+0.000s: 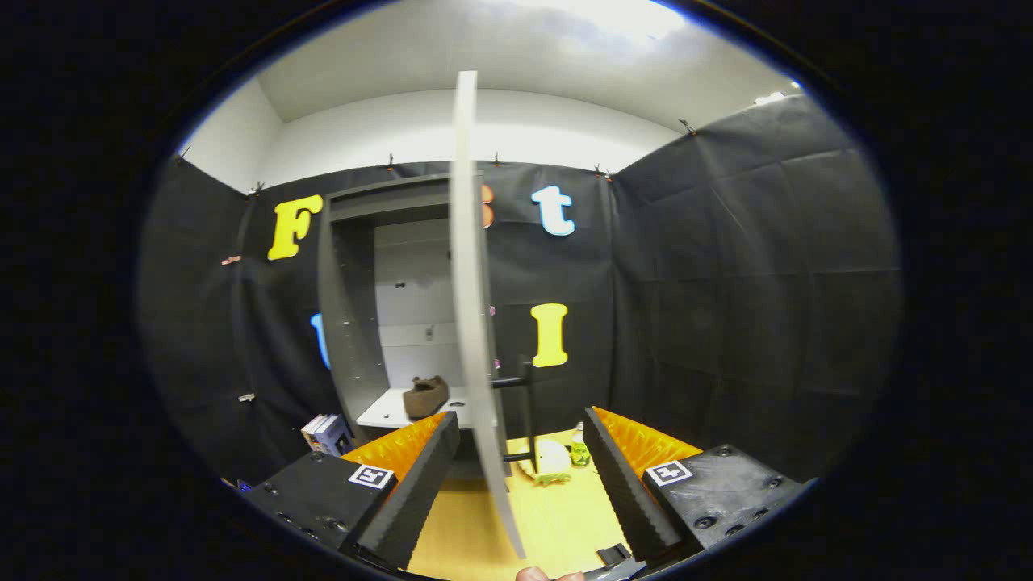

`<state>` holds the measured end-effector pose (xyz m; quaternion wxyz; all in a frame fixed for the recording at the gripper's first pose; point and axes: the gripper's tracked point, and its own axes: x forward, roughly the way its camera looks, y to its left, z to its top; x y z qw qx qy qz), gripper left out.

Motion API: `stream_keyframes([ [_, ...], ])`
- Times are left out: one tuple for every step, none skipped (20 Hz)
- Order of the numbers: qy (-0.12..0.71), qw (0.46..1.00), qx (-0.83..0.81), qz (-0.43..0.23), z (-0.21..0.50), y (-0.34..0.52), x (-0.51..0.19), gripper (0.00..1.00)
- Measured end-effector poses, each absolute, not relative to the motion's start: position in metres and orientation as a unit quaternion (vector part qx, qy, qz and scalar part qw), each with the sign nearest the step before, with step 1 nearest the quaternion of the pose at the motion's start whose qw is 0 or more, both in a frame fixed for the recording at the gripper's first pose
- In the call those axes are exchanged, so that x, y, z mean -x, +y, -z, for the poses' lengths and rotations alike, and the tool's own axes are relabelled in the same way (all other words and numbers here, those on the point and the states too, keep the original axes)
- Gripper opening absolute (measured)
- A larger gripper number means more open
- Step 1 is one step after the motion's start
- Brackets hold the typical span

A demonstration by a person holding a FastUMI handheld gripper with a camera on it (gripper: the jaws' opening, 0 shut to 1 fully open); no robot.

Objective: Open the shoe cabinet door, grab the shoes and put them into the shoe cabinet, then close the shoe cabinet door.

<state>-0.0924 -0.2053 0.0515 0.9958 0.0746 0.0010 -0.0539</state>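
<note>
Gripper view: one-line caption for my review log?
Open gripper straddles the edge of the open cabinet door; a brown shoe sits on the cabinet shelf.

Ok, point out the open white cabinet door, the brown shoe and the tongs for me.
Open white cabinet door (472, 323), gripper view, on its thin front edge.
Brown shoe (425, 397), gripper view, on its upper, on the cabinet's shelf.
Tongs (520, 484), gripper view, midway between open fingertips.

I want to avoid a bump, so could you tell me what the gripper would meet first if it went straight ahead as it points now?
Most likely the open cabinet door, standing edge-on between the open fingers of the gripper; depth is unclear.
</note>
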Motion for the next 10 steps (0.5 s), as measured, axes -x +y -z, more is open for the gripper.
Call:
stream_keyframes([
  [0.003, 0.995, -0.078, 0.065, -0.047, -0.223, 0.086, 0.97],
  [0.005, 0.994, -0.081, 0.074, -0.042, -0.24, 0.076, 0.97],
  [0.013, 0.993, -0.083, 0.082, -0.038, -0.243, 0.066, 0.97],
  [0.019, 0.993, -0.086, 0.083, -0.033, -0.249, 0.057, 0.97],
  [0.027, 0.993, -0.083, 0.081, -0.026, -0.252, 0.048, 0.98],
  [0.034, 0.994, -0.077, 0.076, -0.02, -0.252, 0.038, 0.98],
  [0.041, 0.994, -0.072, 0.068, -0.013, -0.248, 0.029, 0.98],
  [0.043, 0.995, -0.068, 0.058, -0.01, -0.242, 0.023, 0.98],
  [0.045, 0.995, -0.061, 0.059, -0.01, -0.24, 0.021, 0.98],
  [0.04, 0.996, -0.054, 0.058, -0.014, -0.24, 0.02, 0.98],
])
